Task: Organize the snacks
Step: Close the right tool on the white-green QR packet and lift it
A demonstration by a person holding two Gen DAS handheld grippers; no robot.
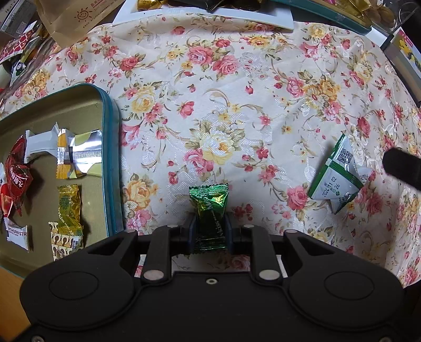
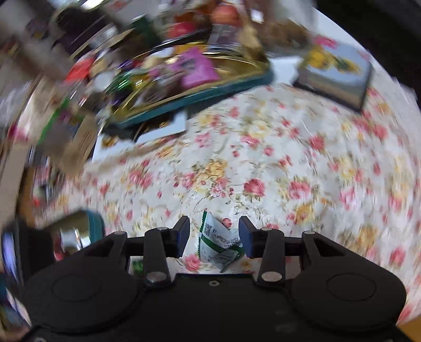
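My left gripper (image 1: 210, 223) is shut on a green foil candy (image 1: 210, 210) and holds it above the floral cloth, right of a teal-rimmed tin tray (image 1: 110, 157) that holds several wrapped snacks. A white-and-green triangular packet (image 1: 339, 173) lies on the cloth at the right, next to a dark tip of the other gripper (image 1: 402, 168). In the blurred right wrist view my right gripper (image 2: 214, 234) is open, its fingers on either side of that packet (image 2: 218, 242), not touching it.
A white tray (image 1: 205, 13) with gold-wrapped sweets sits at the far edge. A second teal tray (image 2: 189, 79) full of snacks and a picture box (image 2: 339, 73) lie beyond the right gripper. A brown paper bag (image 1: 68, 18) stands at the far left.
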